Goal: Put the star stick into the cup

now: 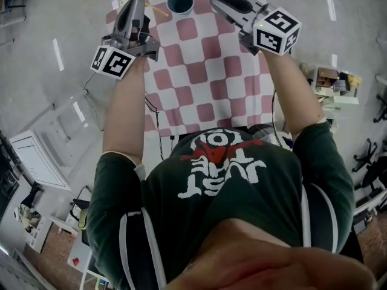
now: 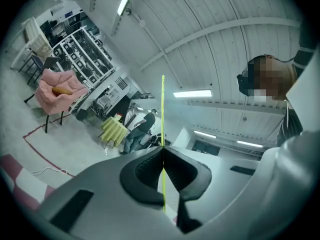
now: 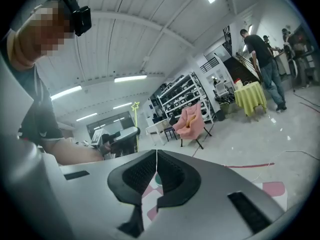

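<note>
Star stick (image 2: 163,109) is pinched in the left gripper (image 1: 138,2); in the left gripper view its thin yellow shaft runs straight up through the line where the two dark pads meet, and the jaws are pressed together on it; in the head view this gripper is held above the far left corner of the red-and-white checked cloth (image 1: 205,71), and the stick crosses its tip, the long end slanting off to the left past the cloth's edge, the short end pointing toward the cup (image 1: 179,2); the stick is outside the cup, and whether its short end touches the rim I cannot tell.

That cup, dark teal and round, stands upright at the far edge of the cloth, between the two grippers' tips.

Right of it, the right gripper (image 1: 214,0) is held above the cloth, its tip near the cup's right side; in the right gripper view its jaws are pressed together with nothing between them; the same view shows the yellow star (image 3: 135,105) upright on its shaft above the left gripper, with a pink chair (image 3: 191,125) and a yellow-draped table (image 3: 251,96) further right in the room.
</note>
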Available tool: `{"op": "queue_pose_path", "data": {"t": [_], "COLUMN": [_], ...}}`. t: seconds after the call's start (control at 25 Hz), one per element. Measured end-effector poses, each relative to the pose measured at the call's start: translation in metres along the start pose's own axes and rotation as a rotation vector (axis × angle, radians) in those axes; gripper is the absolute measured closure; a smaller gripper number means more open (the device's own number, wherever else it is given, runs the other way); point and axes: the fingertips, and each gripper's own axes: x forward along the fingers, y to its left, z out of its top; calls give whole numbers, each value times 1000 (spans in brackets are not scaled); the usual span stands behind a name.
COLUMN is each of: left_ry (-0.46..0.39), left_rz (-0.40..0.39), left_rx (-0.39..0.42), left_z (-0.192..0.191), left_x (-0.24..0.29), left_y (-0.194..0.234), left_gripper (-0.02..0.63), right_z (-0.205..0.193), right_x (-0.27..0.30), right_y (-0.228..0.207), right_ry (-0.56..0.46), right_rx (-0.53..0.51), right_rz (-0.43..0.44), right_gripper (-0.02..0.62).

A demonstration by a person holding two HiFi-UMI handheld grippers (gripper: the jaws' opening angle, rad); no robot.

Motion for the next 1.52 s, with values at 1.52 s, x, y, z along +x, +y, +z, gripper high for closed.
{"op": "queue_pose_path", "data": {"t": [1.52], "left_ry": [16], "left_rz": [-136], "left_rx": [155], "left_z": [-79], "left_x": [33], "left_y": [37], "left_gripper": [594], "right_z": [-60], "right_x": [48], "right_y": [-49], "right_ry": [-4], "right_rx": [-16], "right_rz": [22], "right_gripper": [558]}}
